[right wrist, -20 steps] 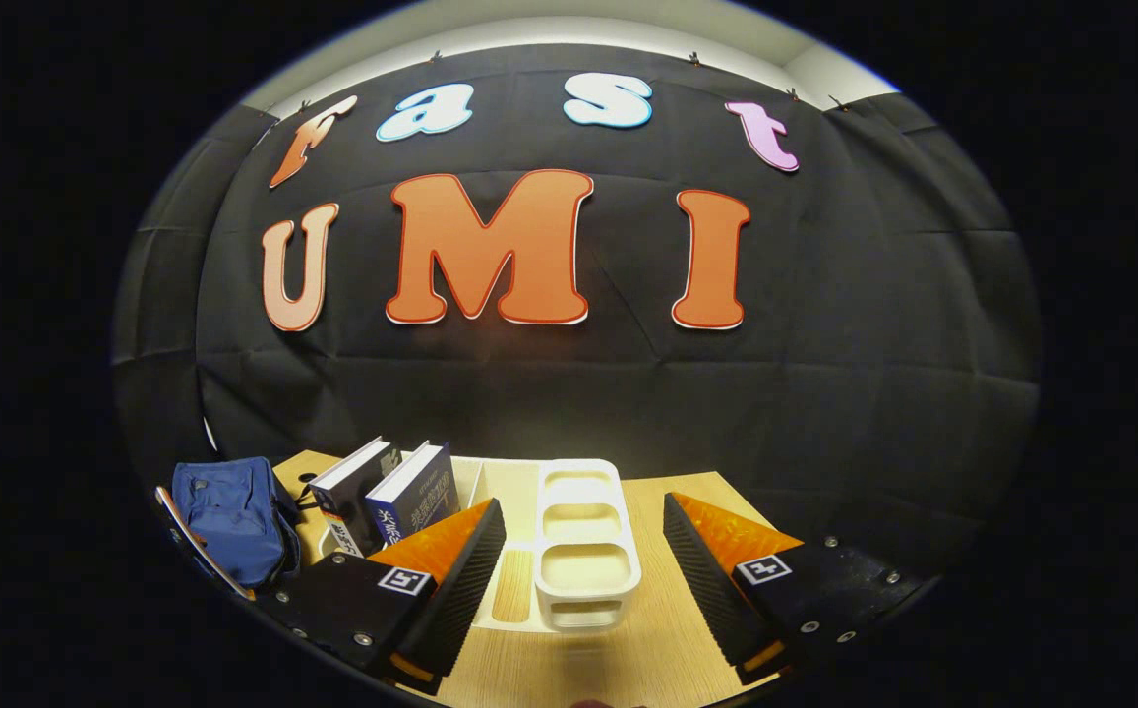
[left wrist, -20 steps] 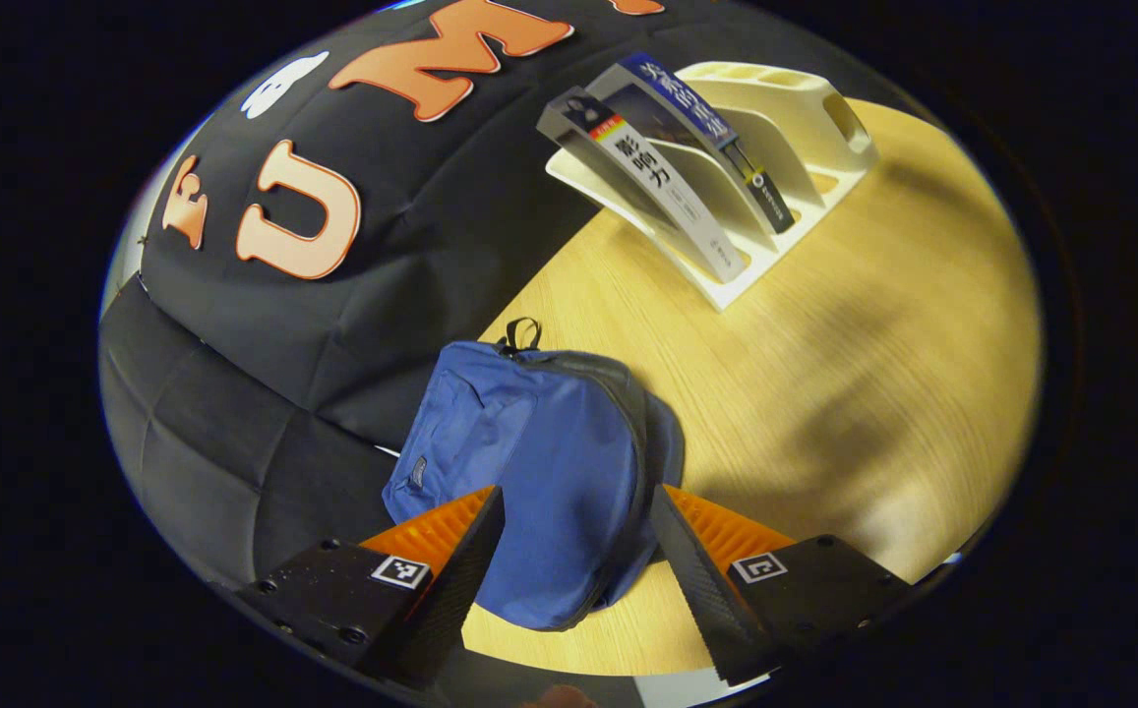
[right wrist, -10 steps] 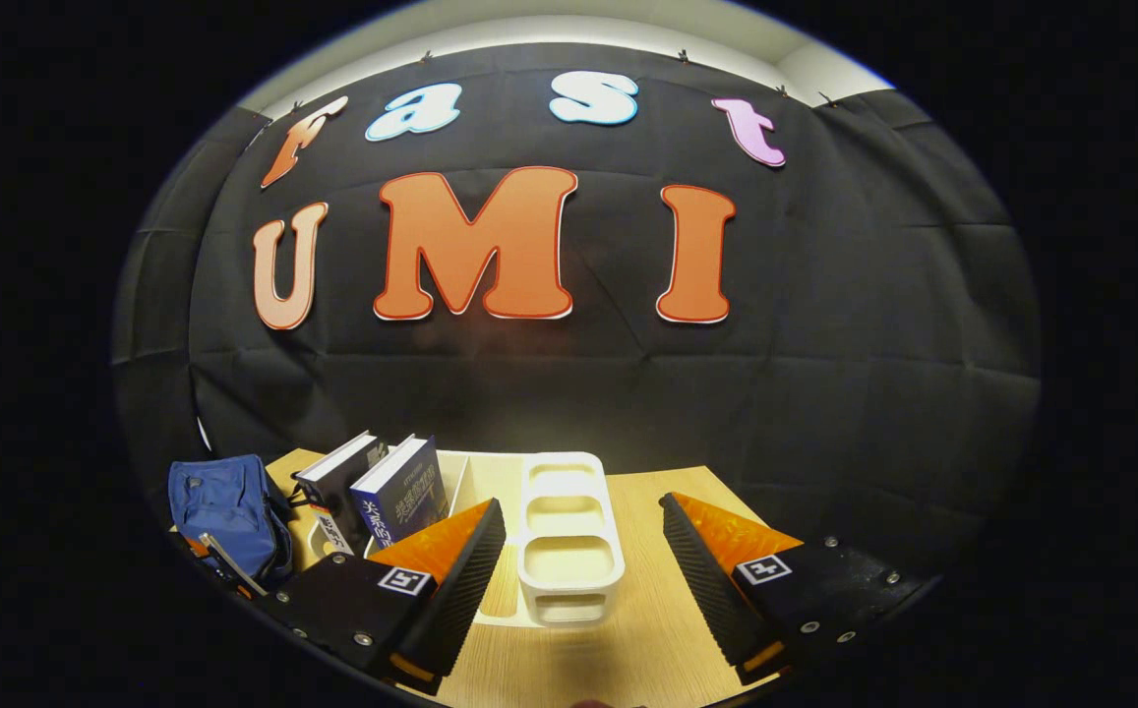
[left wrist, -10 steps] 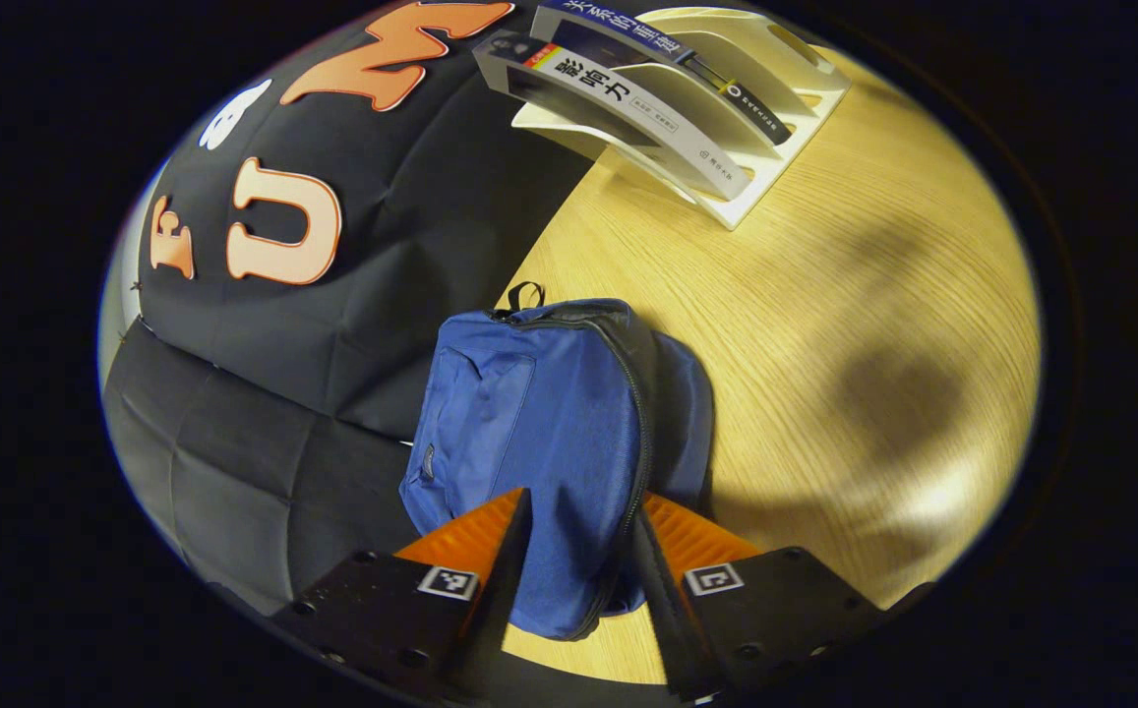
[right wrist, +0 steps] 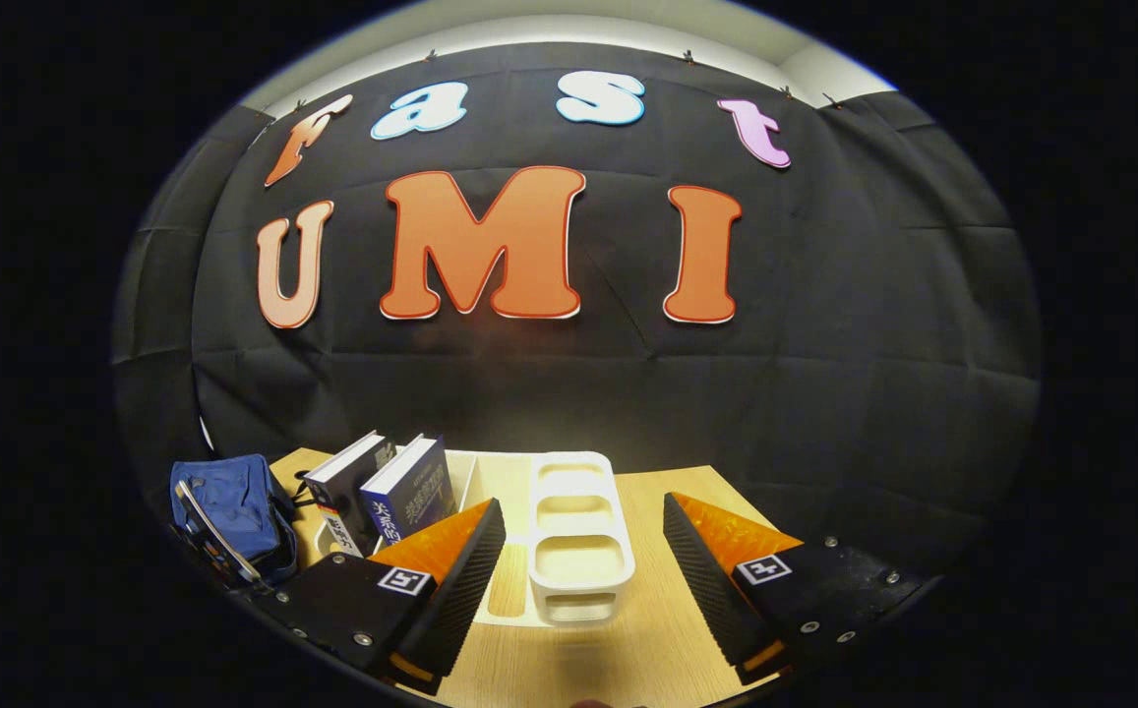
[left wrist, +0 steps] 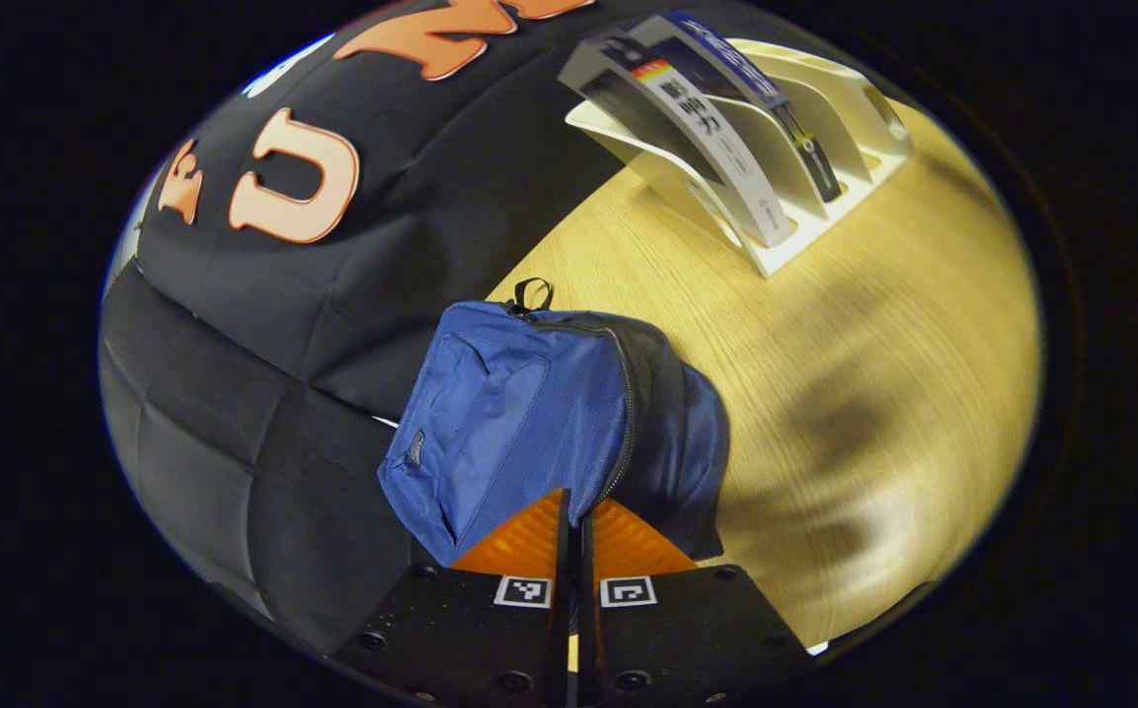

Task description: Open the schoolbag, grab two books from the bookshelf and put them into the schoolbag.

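At the schoolbag's [left wrist: 529, 413] near edge, left tongs [left wrist: 575, 521] together (zipper seam); right tongs [right wrist: 578, 551] apart above bookshelf [right wrist: 576, 551].

Left gripper [left wrist: 575, 536]: two black blocks, ridged wedge fingers, a square black-and-white marker on each, screws at six o'clock. Right gripper [right wrist: 583, 556]: same black mounts, markers, silver screws.

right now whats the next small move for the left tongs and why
Probably draw the left tongs along the zipper line: they are pinched together at the schoolbag's near edge, likely on the pull, and the bag looks closed, with both books in the bookshelf.
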Action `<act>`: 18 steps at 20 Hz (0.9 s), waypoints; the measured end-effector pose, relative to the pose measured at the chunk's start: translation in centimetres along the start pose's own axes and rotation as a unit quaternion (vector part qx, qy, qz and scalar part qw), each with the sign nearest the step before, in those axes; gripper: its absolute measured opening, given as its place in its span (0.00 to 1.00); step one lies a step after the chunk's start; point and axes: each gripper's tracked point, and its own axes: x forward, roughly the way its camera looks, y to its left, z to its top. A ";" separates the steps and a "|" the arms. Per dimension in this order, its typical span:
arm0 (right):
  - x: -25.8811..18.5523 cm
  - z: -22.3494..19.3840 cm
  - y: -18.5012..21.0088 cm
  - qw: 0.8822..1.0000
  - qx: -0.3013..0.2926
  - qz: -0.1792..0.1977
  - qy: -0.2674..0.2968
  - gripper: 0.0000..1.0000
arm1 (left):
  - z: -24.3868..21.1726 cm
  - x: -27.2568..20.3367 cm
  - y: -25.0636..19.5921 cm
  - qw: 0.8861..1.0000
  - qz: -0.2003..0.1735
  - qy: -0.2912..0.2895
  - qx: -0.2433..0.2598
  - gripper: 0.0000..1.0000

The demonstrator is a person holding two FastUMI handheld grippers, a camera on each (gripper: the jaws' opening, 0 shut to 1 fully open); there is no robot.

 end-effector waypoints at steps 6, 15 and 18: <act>0.8 1.1 4.8 0.999 -0.008 0.044 0.010 0.96 | 3.4 -2.2 5.0 0.998 -0.029 -0.028 -0.057 0.02; 2.0 2.6 13.4 0.994 -0.036 0.104 0.031 0.97 | 6.4 -4.2 13.3 0.986 -0.070 -0.060 -0.140 0.02; 2.7 3.2 16.5 0.990 -0.049 0.123 0.040 0.97 | 7.1 -4.2 15.3 0.978 -0.093 -0.067 -0.173 0.02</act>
